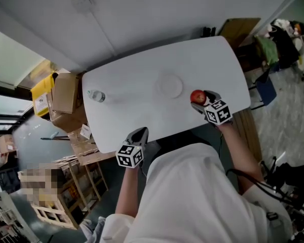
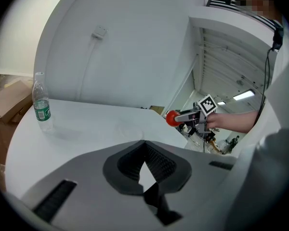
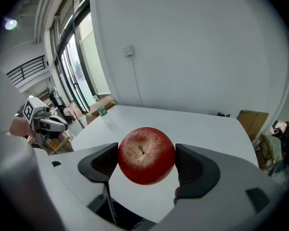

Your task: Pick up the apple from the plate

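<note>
A red apple (image 3: 145,155) sits between the two dark pads of my right gripper (image 3: 146,161), which is shut on it and holds it above the white table (image 1: 142,110). In the head view the apple (image 1: 197,96) and right gripper (image 1: 203,100) are just right of a pale round plate (image 1: 169,86), which has nothing on it. My left gripper (image 1: 139,133) hovers at the table's near edge, away from the plate. Its jaws (image 2: 144,170) are shut with nothing in them. From the left gripper view the apple (image 2: 171,118) shows in the right gripper (image 2: 195,115).
A clear water bottle (image 1: 96,95) with a green label stands at the table's left end, also visible as the bottle (image 2: 41,107). Cardboard boxes (image 1: 66,97) and wooden frames crowd the floor to the left. A chair and clutter stand past the table's right end.
</note>
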Tool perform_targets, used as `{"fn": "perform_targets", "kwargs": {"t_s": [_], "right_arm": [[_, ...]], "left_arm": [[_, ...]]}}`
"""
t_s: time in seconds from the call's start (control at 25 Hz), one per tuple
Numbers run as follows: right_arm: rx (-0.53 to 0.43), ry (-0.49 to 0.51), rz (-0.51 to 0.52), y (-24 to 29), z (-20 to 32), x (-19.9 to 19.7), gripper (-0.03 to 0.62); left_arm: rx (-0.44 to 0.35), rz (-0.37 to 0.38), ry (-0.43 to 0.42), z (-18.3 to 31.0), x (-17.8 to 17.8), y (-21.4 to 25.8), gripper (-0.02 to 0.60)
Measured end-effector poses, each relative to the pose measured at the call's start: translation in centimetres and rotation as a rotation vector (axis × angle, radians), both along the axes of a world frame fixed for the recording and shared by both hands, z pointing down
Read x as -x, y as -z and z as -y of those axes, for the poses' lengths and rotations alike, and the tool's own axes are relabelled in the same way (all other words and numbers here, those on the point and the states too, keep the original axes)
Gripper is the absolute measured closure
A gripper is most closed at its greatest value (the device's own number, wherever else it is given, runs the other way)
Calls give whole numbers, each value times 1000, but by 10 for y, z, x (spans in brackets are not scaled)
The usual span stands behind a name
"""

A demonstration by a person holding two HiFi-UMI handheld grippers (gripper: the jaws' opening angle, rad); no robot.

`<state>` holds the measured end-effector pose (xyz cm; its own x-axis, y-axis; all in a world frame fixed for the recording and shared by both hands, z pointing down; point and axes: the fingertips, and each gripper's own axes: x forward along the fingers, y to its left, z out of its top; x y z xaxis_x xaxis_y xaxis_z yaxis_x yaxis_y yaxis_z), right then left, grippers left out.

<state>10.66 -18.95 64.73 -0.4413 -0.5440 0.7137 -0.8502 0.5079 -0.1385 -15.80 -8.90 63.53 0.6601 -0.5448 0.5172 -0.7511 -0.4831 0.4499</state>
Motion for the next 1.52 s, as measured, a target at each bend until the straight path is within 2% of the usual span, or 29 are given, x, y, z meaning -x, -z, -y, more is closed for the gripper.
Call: {"fn": "perform_targets", "kwargs": {"t_s": [0.56, 1.2, 1.52], "right_arm": [[-27, -52, 65, 10, -27, -57, 233], [-30, 82, 82, 20, -54, -114, 233], [-33, 119, 80, 17, -62, -130, 233]], "left_arm": [[-17, 15, 40, -18, -29, 7, 580], [-52, 25, 206, -44, -81, 29, 580], [-46, 32, 241, -75, -102, 27, 580]]}}
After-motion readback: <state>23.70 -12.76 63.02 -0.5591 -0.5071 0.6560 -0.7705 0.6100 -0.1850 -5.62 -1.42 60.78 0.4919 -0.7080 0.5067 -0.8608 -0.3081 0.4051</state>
